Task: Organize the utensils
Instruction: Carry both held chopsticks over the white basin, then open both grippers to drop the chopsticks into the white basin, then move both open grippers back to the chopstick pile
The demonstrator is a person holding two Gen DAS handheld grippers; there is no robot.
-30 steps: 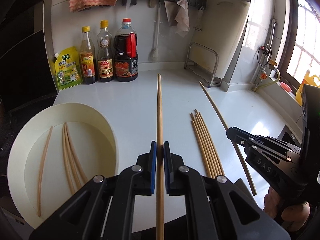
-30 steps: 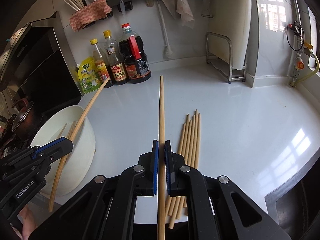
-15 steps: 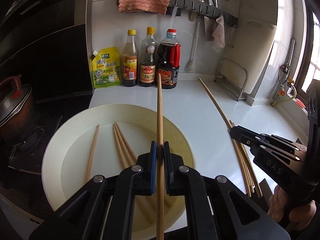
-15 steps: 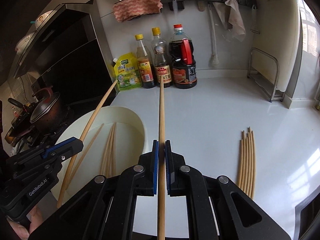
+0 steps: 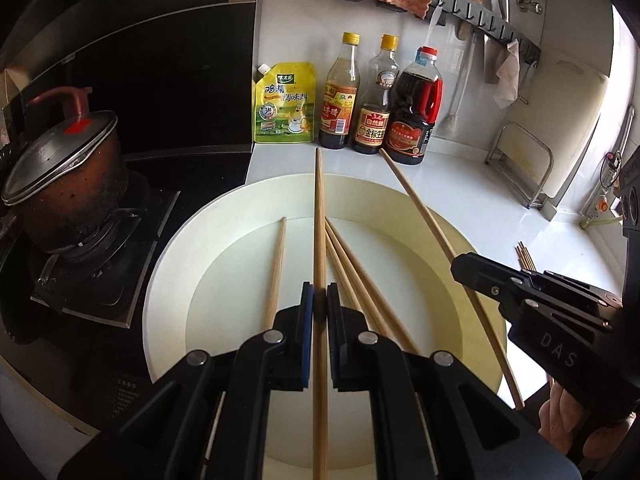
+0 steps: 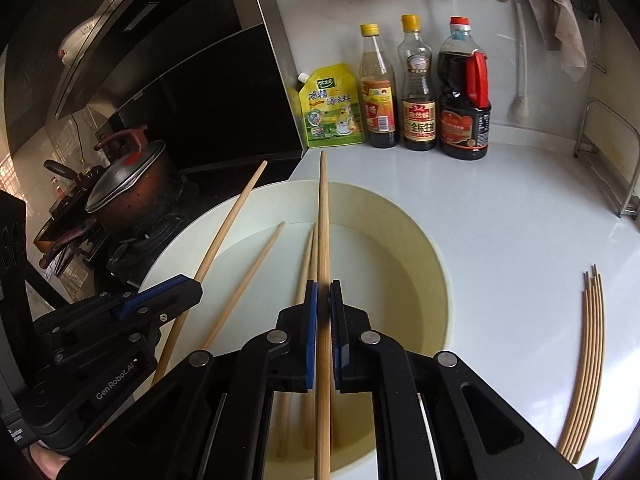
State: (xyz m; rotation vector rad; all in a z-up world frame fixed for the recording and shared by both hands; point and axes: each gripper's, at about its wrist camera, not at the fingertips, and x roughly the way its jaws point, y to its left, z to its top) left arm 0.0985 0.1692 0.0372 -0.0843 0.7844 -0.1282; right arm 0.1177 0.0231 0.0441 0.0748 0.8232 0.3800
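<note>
My left gripper [image 5: 319,289] is shut on a long wooden chopstick [image 5: 319,216] that points forward over the cream basin [image 5: 168,248]. My right gripper [image 6: 323,287] is likewise shut on a second chopstick [image 6: 324,216] above the same basin [image 6: 436,248]. Each gripper shows in the other's view: the right gripper [image 5: 460,270] with its chopstick [image 5: 424,216], and the left gripper [image 6: 196,290] with its chopstick [image 6: 232,220]. Several chopsticks [image 5: 276,264] lie on the basin floor. A bundle of several more chopsticks [image 6: 588,344] lies on the white counter to the right.
A lidded pot [image 5: 60,176] sits on the stove at the left. A yellow seasoning pouch [image 5: 285,104] and three sauce bottles [image 5: 374,100] line the back wall. A metal rack [image 5: 524,168] with a cutting board stands at the back right. A person's hand [image 5: 560,420] holds the right gripper.
Both grippers have swung left with their chopsticks, from above the counter and the bundle to above the basin. The stove and pot have come into view.
</note>
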